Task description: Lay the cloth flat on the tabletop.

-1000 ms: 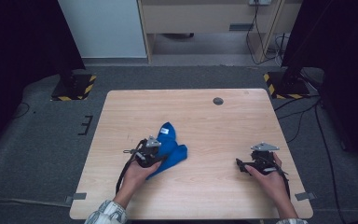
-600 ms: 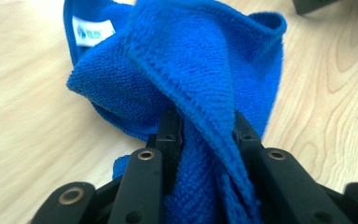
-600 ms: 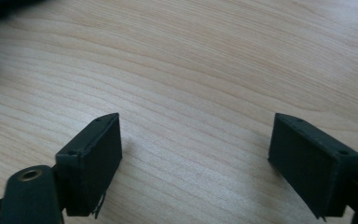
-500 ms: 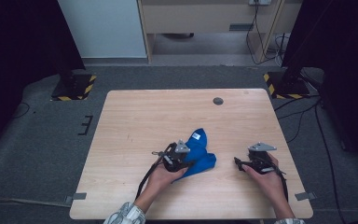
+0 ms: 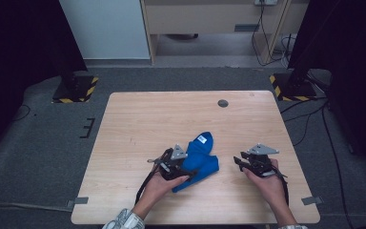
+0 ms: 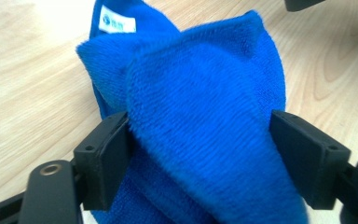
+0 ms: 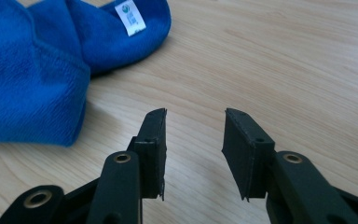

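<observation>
slid right across the table (image 5: 138, 119) with the left gripper (image 6: 200, 154): blue cloth (image 6: 205, 140), now near the middle front, bunched between wide jaws. hard to tell whether squeezed. right gripper (image 7: 193, 154) just beside, jaws apart, holding nothing. cloth's lower folds hidden.

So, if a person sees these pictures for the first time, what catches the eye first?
The bright blue microfibre cloth, bunched near the front middle of the wooden table, stands out first. The left gripper has its jaws around a fold of it. The right gripper waits open just to the right, and a white label shows on the cloth's far end.
</observation>
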The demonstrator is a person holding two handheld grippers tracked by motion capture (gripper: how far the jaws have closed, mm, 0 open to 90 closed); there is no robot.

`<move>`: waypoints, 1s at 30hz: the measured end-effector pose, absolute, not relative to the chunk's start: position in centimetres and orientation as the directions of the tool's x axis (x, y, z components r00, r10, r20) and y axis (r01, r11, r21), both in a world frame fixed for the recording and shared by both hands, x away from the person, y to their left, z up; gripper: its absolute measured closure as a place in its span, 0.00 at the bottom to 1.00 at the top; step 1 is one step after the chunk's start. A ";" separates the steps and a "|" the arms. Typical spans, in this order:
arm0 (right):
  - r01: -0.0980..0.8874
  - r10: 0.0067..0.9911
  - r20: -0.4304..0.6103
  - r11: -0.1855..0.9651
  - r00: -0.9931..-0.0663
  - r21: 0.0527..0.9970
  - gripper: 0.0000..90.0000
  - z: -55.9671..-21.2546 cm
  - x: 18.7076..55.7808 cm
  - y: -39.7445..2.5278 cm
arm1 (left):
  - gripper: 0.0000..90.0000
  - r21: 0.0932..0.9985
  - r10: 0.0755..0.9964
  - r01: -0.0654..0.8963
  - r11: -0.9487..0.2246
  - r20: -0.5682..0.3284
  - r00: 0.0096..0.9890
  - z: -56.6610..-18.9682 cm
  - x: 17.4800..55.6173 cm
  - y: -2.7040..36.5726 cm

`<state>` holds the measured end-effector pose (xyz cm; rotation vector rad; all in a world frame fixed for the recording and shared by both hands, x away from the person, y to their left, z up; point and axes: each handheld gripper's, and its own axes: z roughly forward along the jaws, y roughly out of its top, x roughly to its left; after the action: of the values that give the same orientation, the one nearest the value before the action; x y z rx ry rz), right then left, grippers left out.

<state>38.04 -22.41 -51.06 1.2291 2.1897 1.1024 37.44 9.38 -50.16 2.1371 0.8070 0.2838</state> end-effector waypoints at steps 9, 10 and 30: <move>0.511 0.803 0.097 0.276 -0.589 0.814 0.56 -50.5 37.7 -19.6 | 0.25 0.785 0.651 0.425 -0.450 -0.038 0.758 -48.8 36.8 11.1; 0.511 0.803 0.097 0.276 -0.589 0.814 0.56 -50.5 37.7 -19.6 | 0.26 0.785 0.651 0.425 -0.450 -0.038 0.758 -48.8 36.8 11.1; 0.479 0.687 0.158 0.304 -0.709 0.824 0.53 -50.3 37.2 -14.6 | 0.43 0.822 0.670 0.412 -0.393 -0.051 0.741 -47.7 37.5 13.0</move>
<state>37.19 -14.60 -50.26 1.0694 2.3475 1.3613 37.49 13.01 -47.74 2.0390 0.8170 0.3623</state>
